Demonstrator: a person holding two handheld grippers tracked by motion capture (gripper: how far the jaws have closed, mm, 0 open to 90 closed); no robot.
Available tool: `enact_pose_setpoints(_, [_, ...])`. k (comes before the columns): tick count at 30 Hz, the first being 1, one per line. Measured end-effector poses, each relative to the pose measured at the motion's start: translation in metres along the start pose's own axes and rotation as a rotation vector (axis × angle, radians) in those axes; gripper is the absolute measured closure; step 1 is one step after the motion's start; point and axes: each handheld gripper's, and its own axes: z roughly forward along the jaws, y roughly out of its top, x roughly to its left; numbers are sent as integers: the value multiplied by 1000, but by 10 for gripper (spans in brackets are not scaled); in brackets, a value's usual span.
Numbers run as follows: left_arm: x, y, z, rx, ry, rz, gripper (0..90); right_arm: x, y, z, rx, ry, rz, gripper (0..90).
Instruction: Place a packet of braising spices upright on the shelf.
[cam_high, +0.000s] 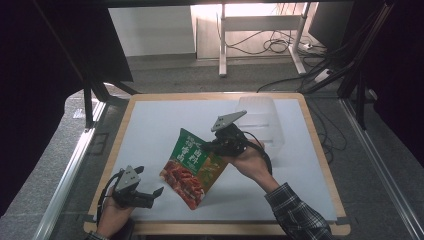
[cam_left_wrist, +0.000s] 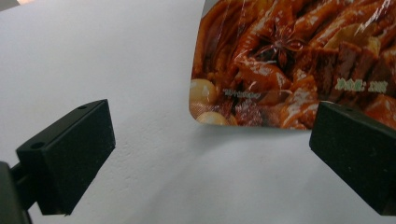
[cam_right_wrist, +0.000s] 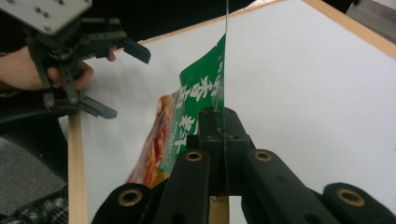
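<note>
The right gripper (cam_high: 212, 145) is clamped on the edge of a food pouch (cam_high: 192, 167), holding it tilted above the white table (cam_high: 150, 125). The left gripper (cam_high: 150, 192) hangs open near its lower corner. Behind, a clear tub (cam_high: 260, 120) looks empty.

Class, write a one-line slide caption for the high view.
Right gripper pinches a green-and-red food pouch above the white table; left gripper waits open.

You worked under even overhead light, with the white table (cam_high: 150, 125) bright and the room's sides nearly black. Glare streaked the glossy packet (cam_left_wrist: 299, 60), which cast a soft shadow, and your near jaws looked slightly blurred.
</note>
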Motion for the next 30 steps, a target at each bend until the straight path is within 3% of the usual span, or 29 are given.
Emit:
enact_pose_setpoints(7, [0, 0, 0, -1, -1, 2, 2, 4, 20, -13, -10, -4, -41, 898])
enact_pose_setpoints(15, [0, 0, 0, -6, -1, -1, 2, 3, 40, -29, -10, -63, -84, 899])
enact_pose_setpoints(22, [0, 0, 0, -6, 0, 0, 2, -11, 46, -42, -15, -116, -75, 898])
enact_pose_setpoints(30, [0, 0, 0, -5, 0, 1, 2, -20, 51, -52, -23, -129, -76, 898])
